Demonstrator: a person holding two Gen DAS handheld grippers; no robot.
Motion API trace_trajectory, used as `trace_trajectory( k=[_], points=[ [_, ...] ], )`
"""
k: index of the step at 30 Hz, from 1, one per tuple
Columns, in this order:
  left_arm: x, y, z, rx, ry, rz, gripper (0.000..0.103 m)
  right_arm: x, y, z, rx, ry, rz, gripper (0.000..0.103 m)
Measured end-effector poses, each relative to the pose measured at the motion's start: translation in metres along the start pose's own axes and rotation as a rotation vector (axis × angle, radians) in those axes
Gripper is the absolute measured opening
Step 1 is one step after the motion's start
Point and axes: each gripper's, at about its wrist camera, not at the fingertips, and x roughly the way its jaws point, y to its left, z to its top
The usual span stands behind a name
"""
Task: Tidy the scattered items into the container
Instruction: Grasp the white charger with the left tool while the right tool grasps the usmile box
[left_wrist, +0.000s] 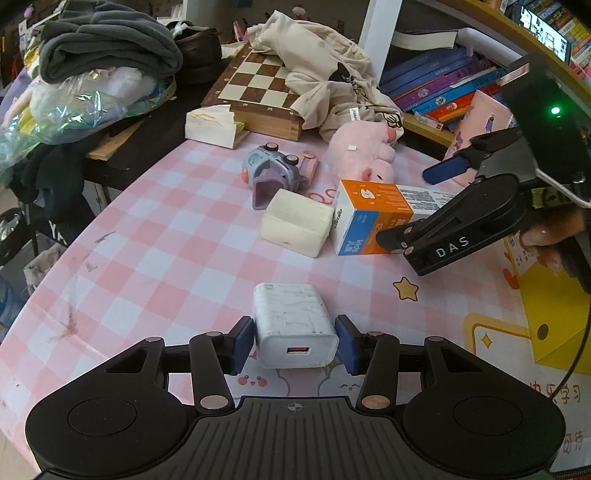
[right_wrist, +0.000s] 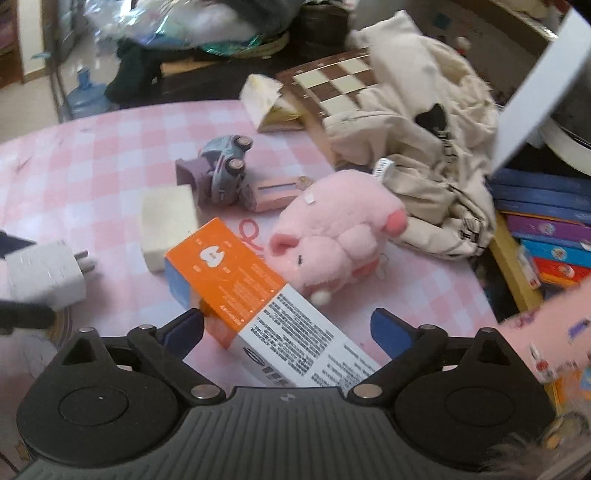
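A white USB charger (left_wrist: 293, 325) sits between my left gripper's (left_wrist: 293, 341) blue pads, which press its two sides; it also shows at the left edge of the right wrist view (right_wrist: 44, 277). My right gripper (right_wrist: 291, 330) is open around an orange, white and blue carton (right_wrist: 258, 306), its left pad touching the carton and its right pad apart from it. In the left wrist view the right gripper (left_wrist: 417, 199) straddles the same carton (left_wrist: 373, 218). A cream block (left_wrist: 297, 221), a purple toy car (left_wrist: 271, 171) and a pink plush pig (left_wrist: 360, 153) lie on the pink checked tablecloth (left_wrist: 166, 240).
A chessboard (left_wrist: 258, 85) with a beige cloth bag (left_wrist: 328, 74) stands behind the toys, next to a tissue pack (left_wrist: 212, 125). Books (left_wrist: 443, 88) fill a shelf at the right. A yellow box (left_wrist: 554, 325) sits at the right table edge. Clothes (left_wrist: 107, 40) pile at the far left.
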Motion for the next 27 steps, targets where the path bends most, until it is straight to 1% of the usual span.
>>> trace_trajectory(
  k=[1, 3, 5, 7, 8, 10, 11, 13, 15, 19, 21, 22, 27],
  points=[
    [-0.001, 0.0, 0.0, -0.002, -0.001, 0.002, 0.046, 0.002, 0.0, 0.0, -0.002, 0.004, 0.006, 0.082],
    [-0.002, 0.001, 0.0, -0.005, -0.003, 0.005, 0.046, 0.006, 0.0, 0.001, -0.007, 0.011, 0.019, 0.082],
    [-0.005, 0.001, 0.0, -0.004, -0.009, 0.007, 0.046, 0.006, 0.002, 0.002, -0.016, 0.016, 0.024, 0.076],
    [-0.006, 0.0, -0.001, -0.003, -0.011, 0.008, 0.046, 0.003, 0.006, 0.003, -0.024, 0.02, 0.028, 0.064],
    [-0.006, 0.0, -0.001, -0.001, -0.01, 0.008, 0.046, 0.0, 0.008, 0.002, -0.028, 0.022, 0.029, 0.062],
    [-0.007, 0.0, -0.002, 0.003, -0.008, 0.008, 0.046, -0.006, 0.012, 0.0, -0.03, 0.026, 0.034, 0.052],
    [-0.008, 0.0, -0.002, 0.005, -0.007, 0.008, 0.046, -0.01, 0.014, -0.002, -0.024, 0.026, 0.04, 0.05],
    [-0.008, -0.001, -0.003, 0.009, -0.005, 0.008, 0.046, -0.02, 0.015, -0.006, 0.002, 0.026, 0.057, 0.042],
    [-0.009, -0.001, -0.004, 0.013, -0.004, 0.008, 0.046, -0.029, 0.016, -0.01, 0.049, 0.035, 0.089, 0.037],
    [-0.011, -0.002, -0.005, 0.021, 0.0, 0.009, 0.046, -0.045, 0.026, -0.025, 0.146, 0.062, 0.181, 0.037],
    [-0.011, -0.002, -0.006, 0.025, 0.002, 0.009, 0.045, -0.052, 0.036, -0.035, 0.173, 0.058, 0.204, 0.037],
    [-0.012, -0.003, -0.006, 0.027, 0.003, 0.009, 0.045, -0.055, 0.042, -0.037, 0.176, 0.05, 0.191, 0.037],
    [-0.004, -0.004, -0.012, 0.048, 0.067, 0.015, 0.045, -0.057, 0.053, -0.04, 0.222, 0.015, 0.136, 0.039]
  ],
)
